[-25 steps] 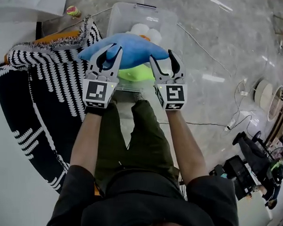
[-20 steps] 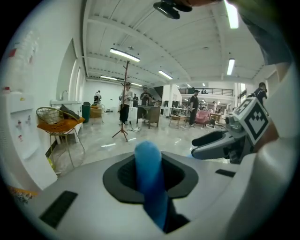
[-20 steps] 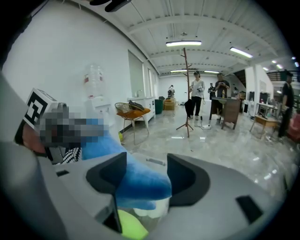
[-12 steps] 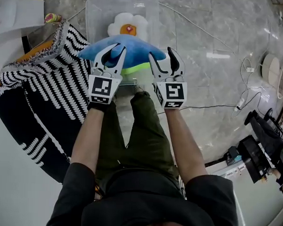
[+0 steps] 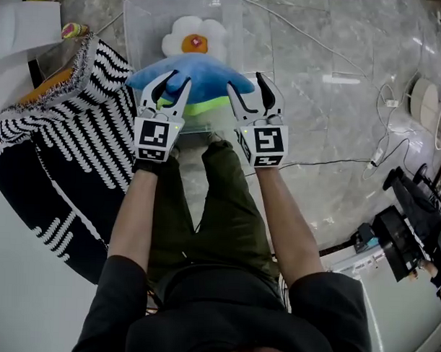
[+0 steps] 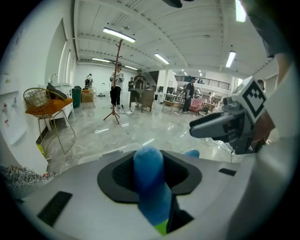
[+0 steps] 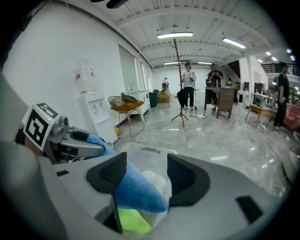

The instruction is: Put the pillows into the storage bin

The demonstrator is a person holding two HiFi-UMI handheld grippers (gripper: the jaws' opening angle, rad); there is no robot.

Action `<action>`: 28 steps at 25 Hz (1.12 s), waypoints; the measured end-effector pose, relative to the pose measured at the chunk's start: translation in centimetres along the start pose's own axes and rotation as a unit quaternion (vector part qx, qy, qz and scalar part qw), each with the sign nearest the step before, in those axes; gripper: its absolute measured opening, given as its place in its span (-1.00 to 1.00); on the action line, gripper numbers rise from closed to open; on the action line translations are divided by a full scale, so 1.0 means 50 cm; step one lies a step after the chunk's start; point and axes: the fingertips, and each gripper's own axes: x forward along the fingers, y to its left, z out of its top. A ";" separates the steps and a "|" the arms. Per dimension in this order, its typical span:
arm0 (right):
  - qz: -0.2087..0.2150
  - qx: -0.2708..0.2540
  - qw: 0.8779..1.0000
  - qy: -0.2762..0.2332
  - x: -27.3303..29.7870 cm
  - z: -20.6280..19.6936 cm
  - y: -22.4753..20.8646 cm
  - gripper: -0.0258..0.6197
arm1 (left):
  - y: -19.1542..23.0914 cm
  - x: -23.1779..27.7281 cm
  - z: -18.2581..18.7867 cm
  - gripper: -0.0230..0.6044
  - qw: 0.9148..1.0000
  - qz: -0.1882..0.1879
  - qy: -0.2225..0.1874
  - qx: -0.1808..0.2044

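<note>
- Looking down from the head, a person stands over a clear plastic storage bin [image 5: 135, 21] on a marble floor, with a two-jaw gripper in each hand.
- A blue star pillow [image 5: 199, 71] with a lime-green underside hangs across the near end of the bin, stretched between the two grippers and just beyond their fingertips.
- The left gripper [image 5: 177, 81] has one blue arm of the star standing upright between its fingers. Its jaws are opening, and gaps show between the pads and the plush, so its hold is letting go.
- The right gripper [image 5: 245, 81] has its jaws spread wide. Another arm of the star fills the space between them, lying against the inner pad with its tip reaching the outer one. It appears to be gripping the pillow.
- A white flower pillow [image 5: 188, 35] with an orange centre already lies in the bin, past the fingertips and partly under the star.
- A black-and-white striped blanket [image 5: 78, 123] lies on the floor outside the left fingers.
- The step in hand looks like the release of the star pillow over the bin.
- The next move likely calls for the right jaws to let go too, then both grippers drawing back, so the pillow drops inside instead of catching on the near rim.
</note>
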 end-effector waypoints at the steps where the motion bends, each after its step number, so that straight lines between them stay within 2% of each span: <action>1: 0.003 -0.001 1.000 0.001 0.005 0.000 0.004 -0.12 | 0.007 0.000 -0.015 -0.49 1.000 0.003 0.008 -0.002; 4: 0.014 -0.008 1.000 0.006 0.022 0.000 0.018 -0.12 | 0.030 0.000 -0.064 -0.38 0.999 0.012 0.029 -0.014; 7: 0.030 -0.017 0.999 0.011 0.044 -0.005 0.039 -0.12 | 0.052 -0.005 -0.087 -0.39 0.999 0.020 0.028 -0.026; 13: 0.050 -0.023 0.998 0.021 0.069 -0.027 0.076 -0.12 | 0.076 -0.020 -0.103 -0.33 0.999 0.032 0.023 -0.032; 17: 0.063 -0.033 0.997 0.017 0.074 -0.014 0.100 -0.12 | 0.093 -0.044 -0.087 -0.33 0.998 0.041 0.013 -0.035; 22: 0.074 -0.050 0.996 -0.003 0.046 0.063 0.125 -0.12 | 0.128 -0.122 -0.002 -0.31 0.997 0.063 -0.020 -0.036; 28: 0.095 -0.086 0.991 -0.045 -0.082 0.247 0.178 -0.12 | 0.109 -0.291 0.196 -0.31 0.996 0.059 -0.070 -0.021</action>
